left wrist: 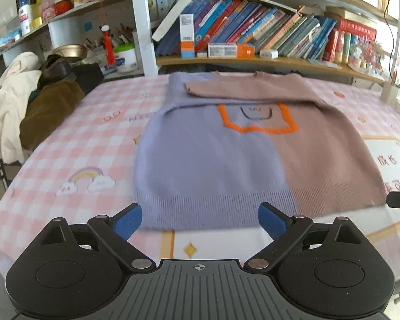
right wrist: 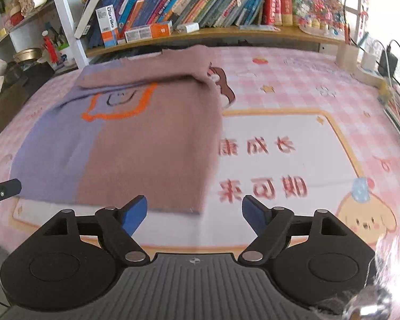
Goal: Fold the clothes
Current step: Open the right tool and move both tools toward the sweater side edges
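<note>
A knit sweater [left wrist: 226,160], half lavender and half dusty pink with an orange outline on the chest, lies flat on the pink checked table cover [left wrist: 74,138]. Both sleeves are folded across its upper part. My left gripper [left wrist: 200,220] is open and empty, just short of the lavender hem. In the right wrist view the sweater [right wrist: 136,138] lies left of centre. My right gripper [right wrist: 194,212] is open and empty, at the pink hem's near right corner. The tip of the other gripper shows at the left edge [right wrist: 2,189].
Bookshelves [left wrist: 253,34] full of books stand along the table's far edge. A pile of coats [left wrist: 26,106] lies at the left. A power strip and cables [right wrist: 384,61] sit at the far right. The cover [right wrist: 293,160] carries a white printed panel right of the sweater.
</note>
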{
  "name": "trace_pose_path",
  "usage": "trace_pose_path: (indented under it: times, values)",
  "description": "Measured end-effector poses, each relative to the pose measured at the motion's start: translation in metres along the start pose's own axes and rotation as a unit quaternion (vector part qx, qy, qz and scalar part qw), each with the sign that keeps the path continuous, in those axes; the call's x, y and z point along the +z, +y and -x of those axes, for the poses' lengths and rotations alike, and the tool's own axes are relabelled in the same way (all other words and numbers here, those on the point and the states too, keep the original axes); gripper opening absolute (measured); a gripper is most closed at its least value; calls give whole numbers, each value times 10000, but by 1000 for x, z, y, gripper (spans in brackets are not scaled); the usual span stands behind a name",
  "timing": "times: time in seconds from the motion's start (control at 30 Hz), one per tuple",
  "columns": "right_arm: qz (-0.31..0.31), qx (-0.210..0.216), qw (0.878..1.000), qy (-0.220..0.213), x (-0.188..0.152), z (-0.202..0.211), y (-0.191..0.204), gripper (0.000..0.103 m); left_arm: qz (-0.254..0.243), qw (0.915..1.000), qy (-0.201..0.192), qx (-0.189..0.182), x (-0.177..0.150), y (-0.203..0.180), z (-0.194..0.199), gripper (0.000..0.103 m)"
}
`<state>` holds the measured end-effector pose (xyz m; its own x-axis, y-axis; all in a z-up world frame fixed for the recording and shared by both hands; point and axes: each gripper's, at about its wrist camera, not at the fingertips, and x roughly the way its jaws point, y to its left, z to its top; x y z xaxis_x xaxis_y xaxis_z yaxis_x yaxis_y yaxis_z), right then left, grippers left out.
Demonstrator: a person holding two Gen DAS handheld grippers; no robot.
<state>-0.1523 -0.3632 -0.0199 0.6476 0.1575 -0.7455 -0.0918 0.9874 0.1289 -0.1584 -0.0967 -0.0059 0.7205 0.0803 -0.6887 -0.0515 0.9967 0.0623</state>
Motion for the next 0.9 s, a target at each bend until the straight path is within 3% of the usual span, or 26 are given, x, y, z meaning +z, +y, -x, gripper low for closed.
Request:
trace_pose_path:
  times: [0.43,0.57,0.83,0.9]
  values:
    - [-151,77,9998,66,-10,4,-6,83,345,9988,334,54,-9,16,-3,98]
    - [-458,74,9989,76,-5,0,-12,83,751,9955,549,-190,-4,38,-11,100]
    - [-1102,69,9938,100,5,-8,-24,83,1081,9921,504,383,5,72,-25,100]
    - [-1225,120,9923,100,8,-11,-24,83,1070,9925,473,364,8,77,-28,100]
